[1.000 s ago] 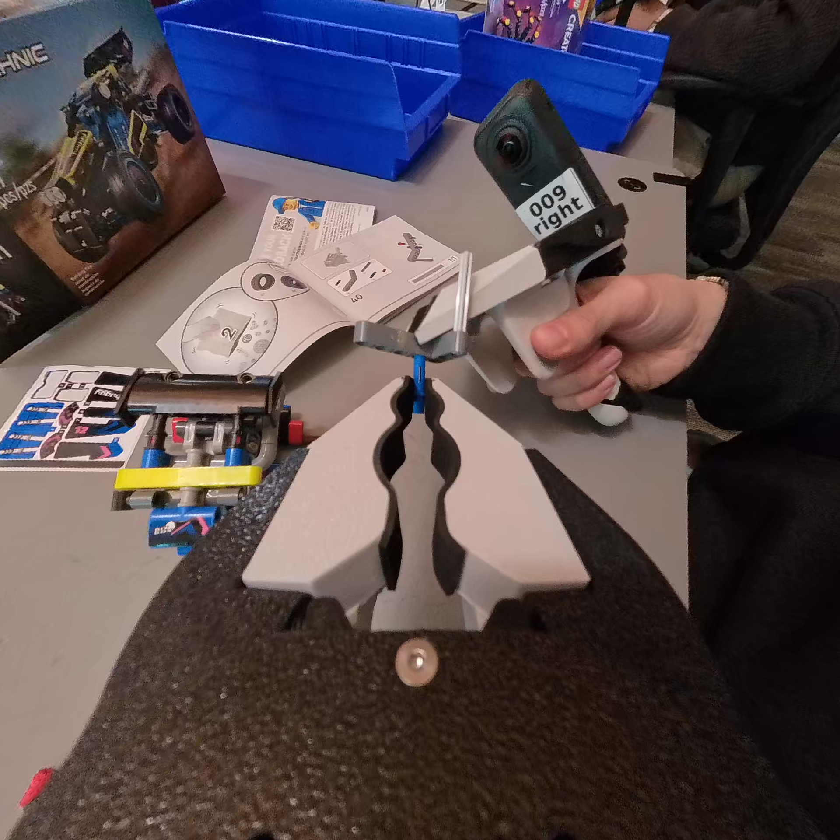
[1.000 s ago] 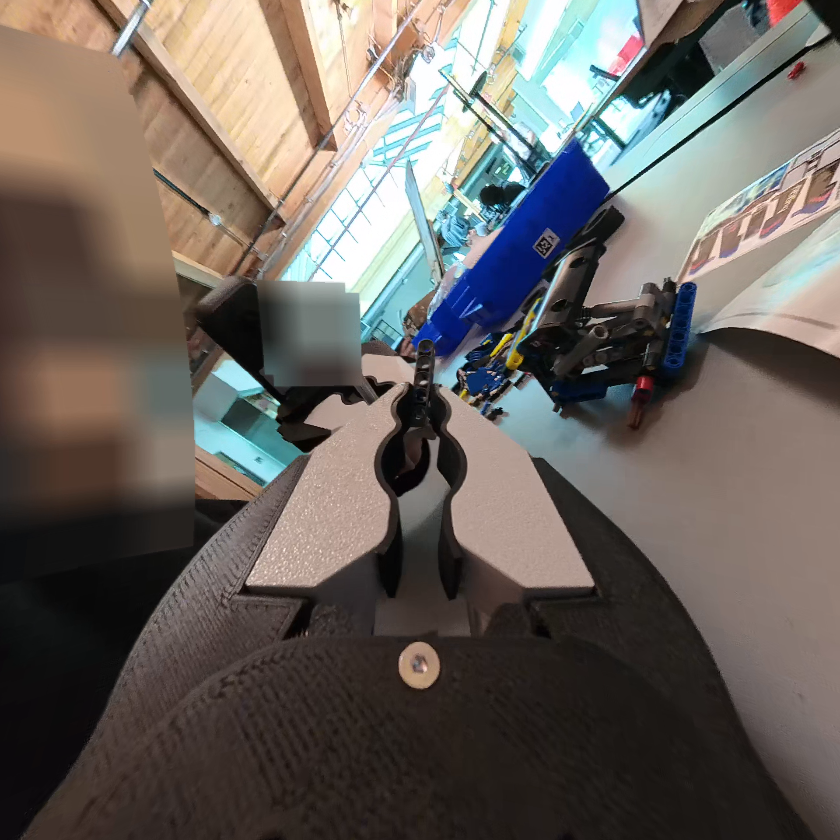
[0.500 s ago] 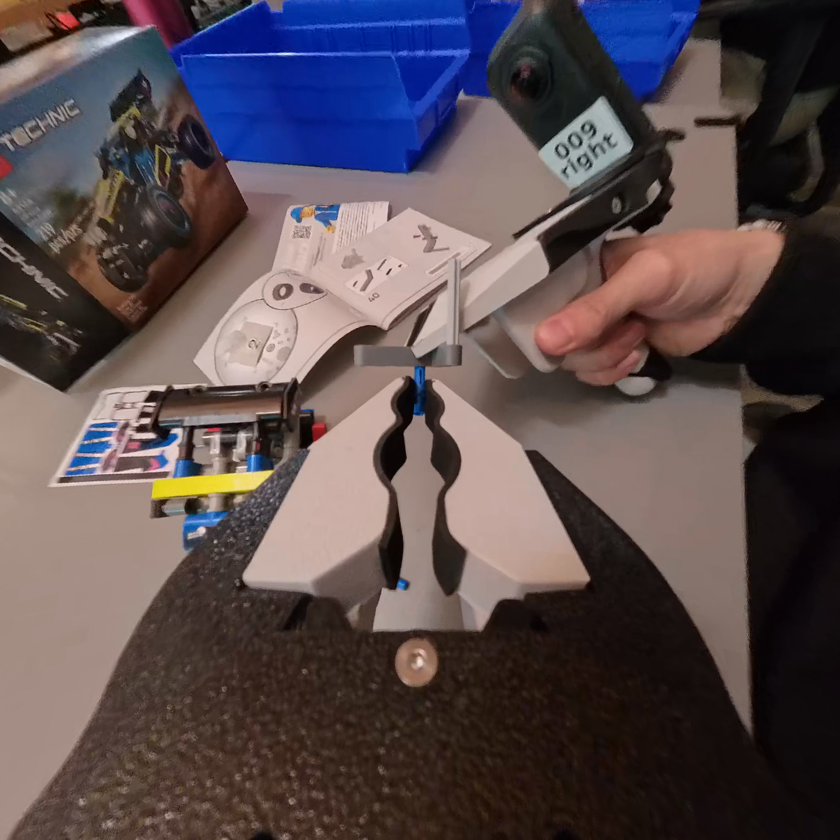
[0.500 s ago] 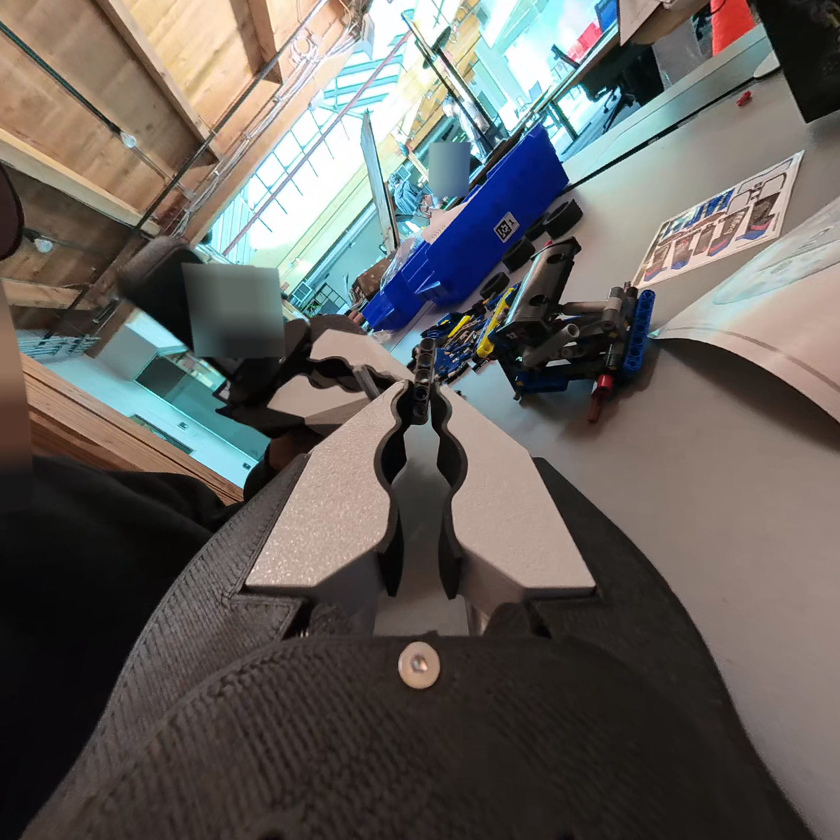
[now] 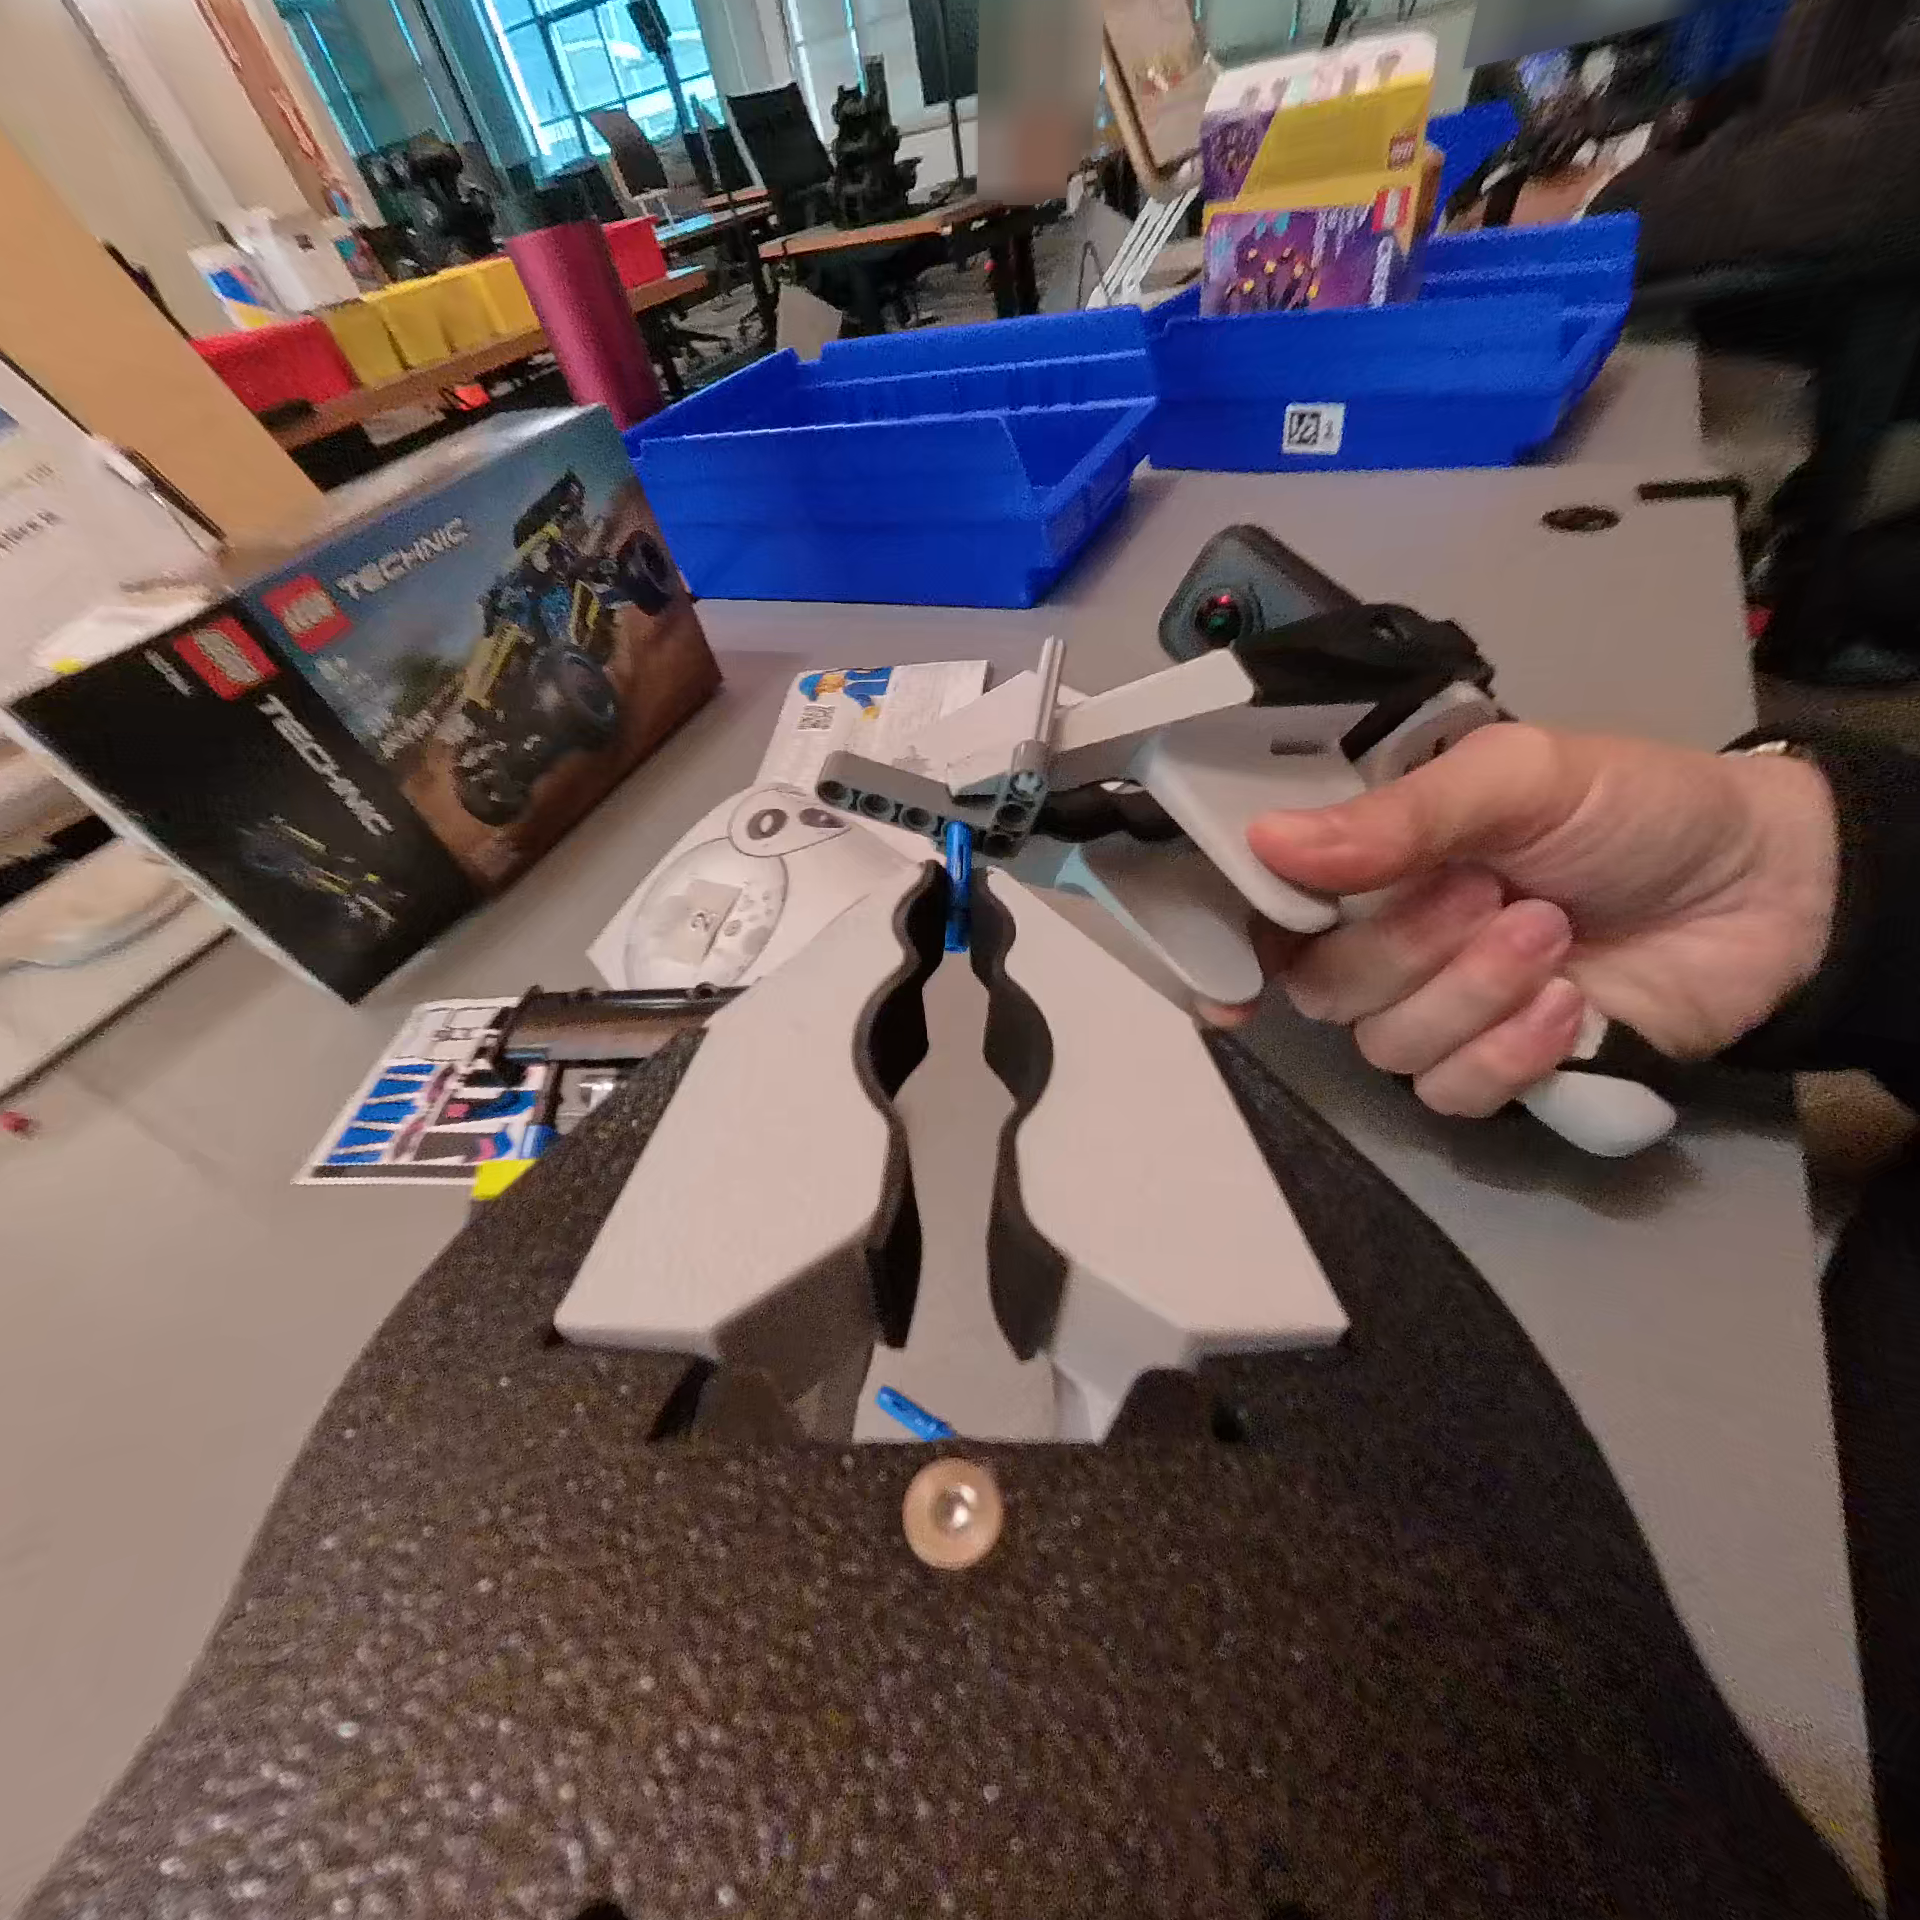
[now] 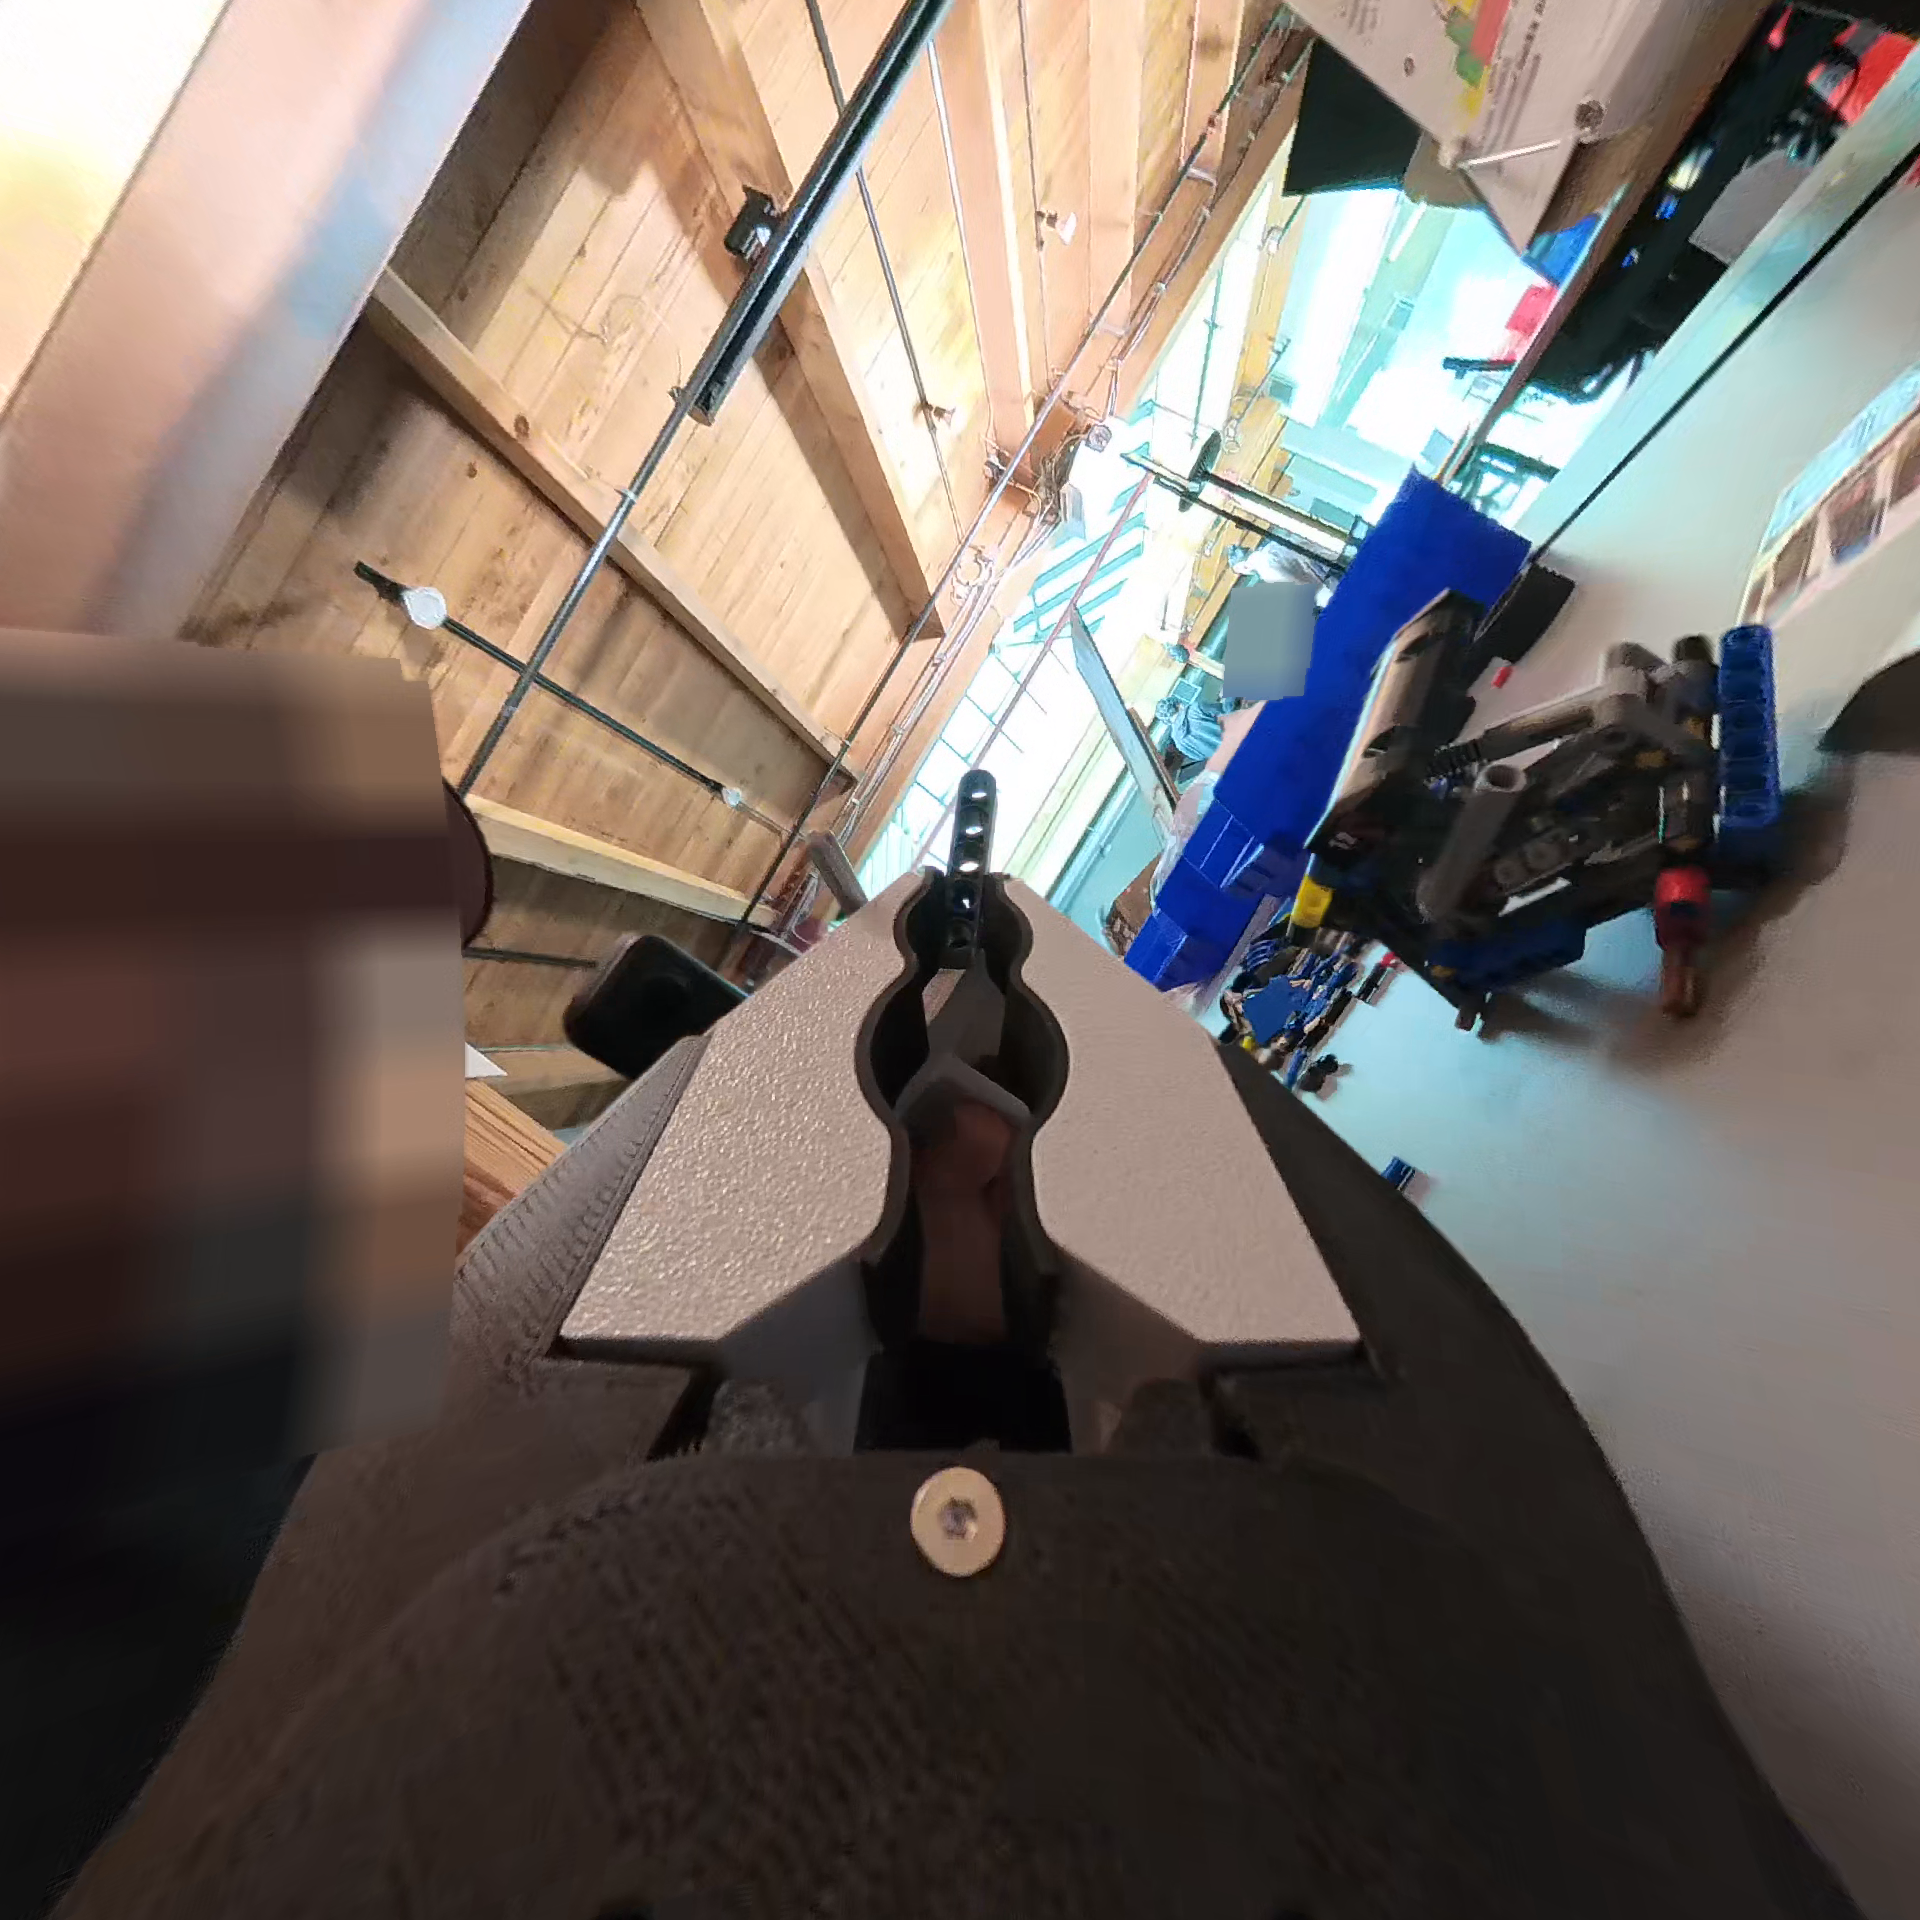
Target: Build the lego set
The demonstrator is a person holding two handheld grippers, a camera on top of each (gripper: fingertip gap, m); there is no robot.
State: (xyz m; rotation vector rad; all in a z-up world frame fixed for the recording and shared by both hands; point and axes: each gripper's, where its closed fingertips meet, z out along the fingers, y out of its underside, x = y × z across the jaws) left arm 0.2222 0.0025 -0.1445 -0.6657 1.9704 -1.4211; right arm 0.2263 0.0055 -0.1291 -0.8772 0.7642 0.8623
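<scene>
My left gripper (image 5: 957, 883) is shut on a short blue pin (image 5: 957, 906). The pin's tip meets the underside of a grey holed beam (image 5: 906, 802). The right gripper (image 5: 1003, 774), held by a hand (image 5: 1538, 894), is shut on that beam's end. A thin grey axle (image 5: 1045, 698) stands up from the beam. In the right wrist view the right gripper (image 6: 966, 906) is shut on the beam (image 6: 971, 831), which points away and looks dark. The partly built model (image 6: 1538, 821) lies on the table to the right.
The set's box (image 5: 416, 675) stands at the left, with two blue bins (image 5: 914, 468) (image 5: 1382, 364) behind. An open instruction booklet (image 5: 717, 904), a sticker sheet (image 5: 416, 1101) and the model's black top (image 5: 613, 1023) lie near my left fingers. A small blue part (image 5: 909, 1413) lies below them. Less than 4 cm separates the two grippers' tips.
Both grippers have risen and tilted, so more of the room shows. The right gripper has rolled, and the beam's holes now face my left camera. The blue pin stays at the beam.
</scene>
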